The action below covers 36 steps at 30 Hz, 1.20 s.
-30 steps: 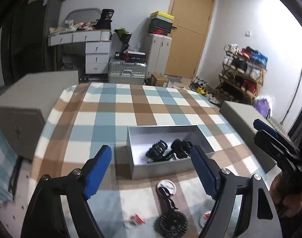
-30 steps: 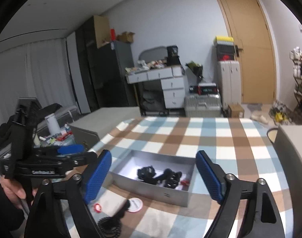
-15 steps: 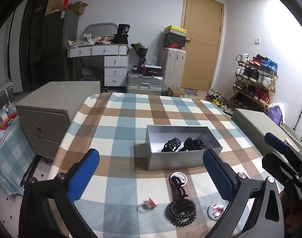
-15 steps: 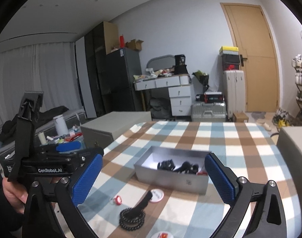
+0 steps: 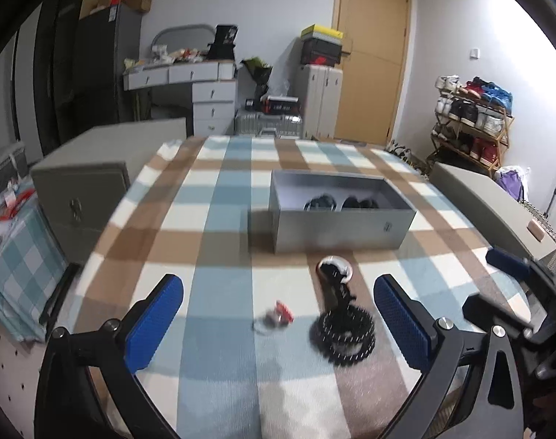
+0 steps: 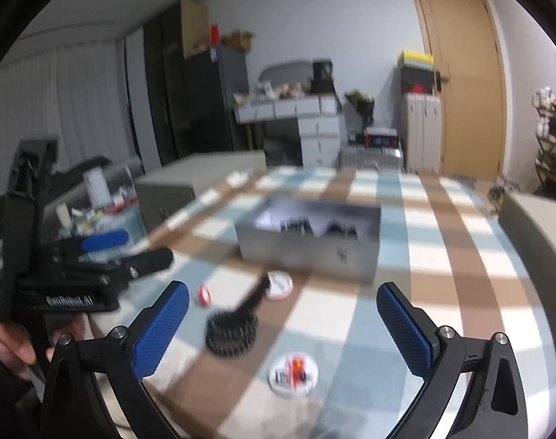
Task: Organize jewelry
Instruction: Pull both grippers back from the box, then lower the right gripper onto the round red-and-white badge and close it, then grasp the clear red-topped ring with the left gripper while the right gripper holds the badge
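Observation:
A grey open box [image 5: 341, 216] holding dark jewelry stands mid-table; it also shows in the right wrist view [image 6: 309, 243]. In front of it lie a coiled black bead necklace [image 5: 343, 333] with a black strip, a white round dish [image 5: 334, 267], and a small red-and-clear piece [image 5: 276, 316]. The right wrist view shows the necklace [image 6: 232, 331], a white disc with red bits [image 6: 292, 371] and a small red piece [image 6: 204, 293]. My left gripper [image 5: 278, 325] is open and empty above the red piece. My right gripper [image 6: 283, 331] is open and empty above the necklace.
The table has a blue, brown and white checked cloth [image 5: 219, 197]. A grey cabinet [image 5: 84, 190] stands at the left and a grey bench [image 5: 493, 205] at the right. Drawers, suitcases, a door and a shoe rack [image 5: 471, 120] lie beyond.
Both grippers have pulled back and dropped lower toward the table's near edge. The loose pieces in front of the box now sit between the fingers. Both stay open.

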{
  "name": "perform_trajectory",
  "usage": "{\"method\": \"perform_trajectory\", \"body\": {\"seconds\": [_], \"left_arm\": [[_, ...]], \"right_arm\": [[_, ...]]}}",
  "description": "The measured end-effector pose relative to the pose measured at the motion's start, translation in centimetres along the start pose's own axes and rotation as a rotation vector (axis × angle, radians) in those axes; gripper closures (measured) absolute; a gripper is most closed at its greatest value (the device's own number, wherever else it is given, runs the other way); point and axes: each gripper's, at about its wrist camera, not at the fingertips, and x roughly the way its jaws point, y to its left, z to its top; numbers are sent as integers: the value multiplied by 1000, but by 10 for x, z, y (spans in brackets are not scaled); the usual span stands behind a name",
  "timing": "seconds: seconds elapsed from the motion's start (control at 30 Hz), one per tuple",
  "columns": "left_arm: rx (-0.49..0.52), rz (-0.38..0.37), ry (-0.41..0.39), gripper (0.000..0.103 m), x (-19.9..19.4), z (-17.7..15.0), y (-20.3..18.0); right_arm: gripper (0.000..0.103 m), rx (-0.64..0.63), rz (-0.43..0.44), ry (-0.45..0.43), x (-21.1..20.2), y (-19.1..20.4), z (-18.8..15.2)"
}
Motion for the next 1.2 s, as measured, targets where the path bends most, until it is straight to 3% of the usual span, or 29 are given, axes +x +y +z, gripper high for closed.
{"method": "perform_trajectory", "body": {"seconds": [0.2,0.33,0.5,0.73,0.83,0.9,0.97,1.2], "left_arm": [[1,20,40,1,5,-17,1],[8,20,68,1,8,-28,0],[-4,6,107,1,13,-34,1],[1,11,102,1,10,-33,0],[-14,16,109,1,12,-33,5],[-28,17,117,1,14,-33,8],[-38,16,125,1,15,-33,11],[-49,25,110,1,12,-29,18]], "right_arm": [[0,32,26,158,19,-7,-27],[2,25,16,198,26,-8,-36],[16,-20,-35,240,39,-6,-39],[28,-49,-66,242,47,-4,-40],[38,-97,-88,241,48,3,-41],[53,-113,-69,230,47,7,-42],[60,-123,-66,223,45,9,-43],[62,-72,-39,209,42,1,-43]]}}
